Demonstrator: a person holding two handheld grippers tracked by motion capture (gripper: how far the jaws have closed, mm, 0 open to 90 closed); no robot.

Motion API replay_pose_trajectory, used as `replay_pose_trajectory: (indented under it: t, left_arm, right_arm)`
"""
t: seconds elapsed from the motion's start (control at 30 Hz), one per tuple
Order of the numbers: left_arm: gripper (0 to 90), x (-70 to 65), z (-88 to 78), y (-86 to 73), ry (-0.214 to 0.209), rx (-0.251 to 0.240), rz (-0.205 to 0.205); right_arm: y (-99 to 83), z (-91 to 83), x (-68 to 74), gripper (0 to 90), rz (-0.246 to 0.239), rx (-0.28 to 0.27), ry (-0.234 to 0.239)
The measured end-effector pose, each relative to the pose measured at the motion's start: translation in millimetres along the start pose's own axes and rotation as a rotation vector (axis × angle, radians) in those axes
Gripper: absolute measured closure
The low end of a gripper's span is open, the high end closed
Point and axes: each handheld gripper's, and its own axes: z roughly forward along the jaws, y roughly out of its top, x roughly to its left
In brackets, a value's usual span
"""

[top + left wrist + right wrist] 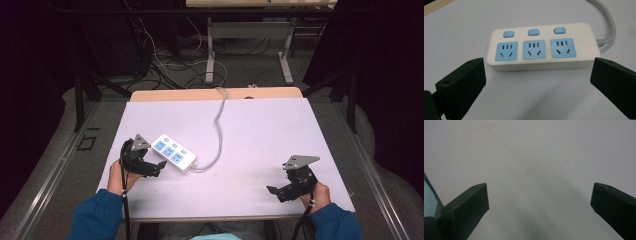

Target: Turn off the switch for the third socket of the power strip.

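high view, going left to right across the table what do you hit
left gripper → power strip → grey cable → right gripper

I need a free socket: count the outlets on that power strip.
3, all on the power strip in one row: left outlet, middle outlet, right outlet. All are free; none seems hidden.

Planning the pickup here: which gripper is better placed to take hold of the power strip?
Left. The left gripper is open right in front of the power strip. The right gripper sits far across the table, facing bare surface.
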Motion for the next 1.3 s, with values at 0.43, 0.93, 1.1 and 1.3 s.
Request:
replay_pose_trajectory:
  t: [0.43,0.93,1.1,1.3]
  left_arm:
    - [0.5,-9.5,-14.2,-18.0,-0.016,0.017,-0.009]
    - [0.4,-17.8,-25.6,-34.4,-0.03,0.011,0.012]
    - [0.4,-23.2,-29.4,-39.8,-0.029,0.004,0.015]
    - [0.4,-26.0,-34.0,-45.9,-0.03,0.004,0.025]
  right_arm:
    - [0.2,-0.2,0.1,1.2,-0.004,0.005,-0.005]
    - [0.3,0.5,0.7,1.2,-0.001,0.005,-0.007]
    - [0.6,0.0,0.5,1.1,-0.002,0.017,-0.003]
    - [0.4,0.3,0.3,1.1,-0.007,0.012,-0.008]
